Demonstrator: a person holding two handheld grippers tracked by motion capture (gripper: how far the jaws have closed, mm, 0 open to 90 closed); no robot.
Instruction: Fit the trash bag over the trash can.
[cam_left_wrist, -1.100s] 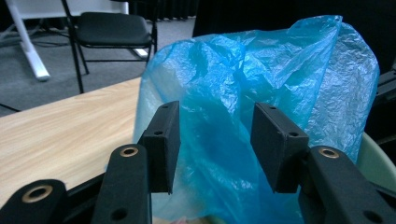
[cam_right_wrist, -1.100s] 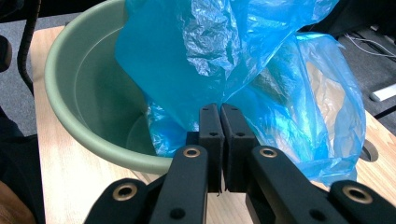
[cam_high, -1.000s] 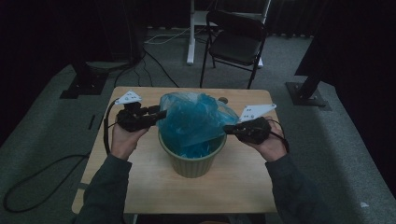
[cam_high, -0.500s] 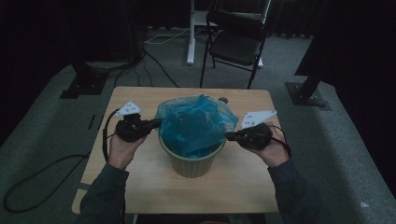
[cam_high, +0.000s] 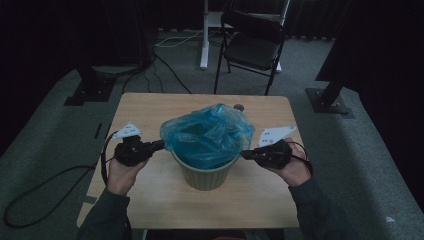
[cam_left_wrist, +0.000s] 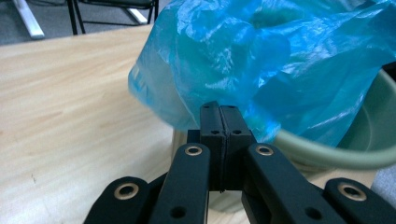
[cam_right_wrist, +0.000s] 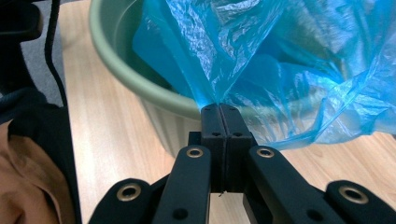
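A blue plastic bag (cam_high: 207, 132) stands puffed up inside a pale green bin (cam_high: 205, 176) at the middle of the wooden table (cam_high: 150, 107). My left gripper (cam_high: 161, 145) is at the bag's left edge, about level with the bin's rim. Its jaws are shut, with the film (cam_left_wrist: 224, 70) reaching right to the tips (cam_left_wrist: 219, 108). My right gripper (cam_high: 245, 154) is at the bag's right edge. It is shut on a pinch of film (cam_right_wrist: 205, 70) that fans out from its tips (cam_right_wrist: 219, 108) over the bin's rim (cam_right_wrist: 140, 79).
A small round object (cam_high: 239, 106) lies on the table behind the bin. A black folding chair (cam_high: 252, 45) and a white stand leg (cam_high: 204, 35) are on the floor beyond the table. A cable (cam_high: 45, 185) loops on the floor at the left.
My left gripper has come down and toward the near edge, from the bag's upper left side to rim level. The bag now spreads wider between the two grippers. The right hand has hardly moved.
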